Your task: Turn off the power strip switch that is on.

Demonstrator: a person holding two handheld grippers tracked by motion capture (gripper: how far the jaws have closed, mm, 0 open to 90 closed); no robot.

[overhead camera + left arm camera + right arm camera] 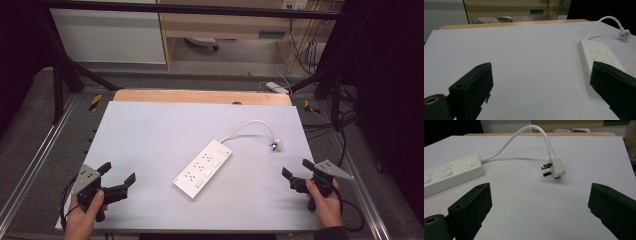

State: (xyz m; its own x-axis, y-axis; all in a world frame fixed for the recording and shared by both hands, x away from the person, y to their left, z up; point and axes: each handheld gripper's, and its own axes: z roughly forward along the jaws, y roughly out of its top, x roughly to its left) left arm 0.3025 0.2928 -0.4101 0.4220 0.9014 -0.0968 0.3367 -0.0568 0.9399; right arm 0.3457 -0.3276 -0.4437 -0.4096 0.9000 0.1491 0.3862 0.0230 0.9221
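- Power strip (203,168) lies mid-tabletop (150,135), plug (276,145) toward right edge.
- Left gripper (119,173) near front-left corner, released, empty.
- Right gripper (296,169) near front-right corner, released, empty.

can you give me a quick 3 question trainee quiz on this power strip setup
1. True or false: the left tool is closed on the power strip.
2. Which tool is nearer the plug? A) left B) right
3. Fill in: the plug's cable leaves the table and rises in an ____ on its way to the plug.

Key:
1. False. Its jaws stand wide apart over the bare table, with the strip off to one side.
2. B. The plug lies just ahead of the right tool's open jaws.
3. Arch.
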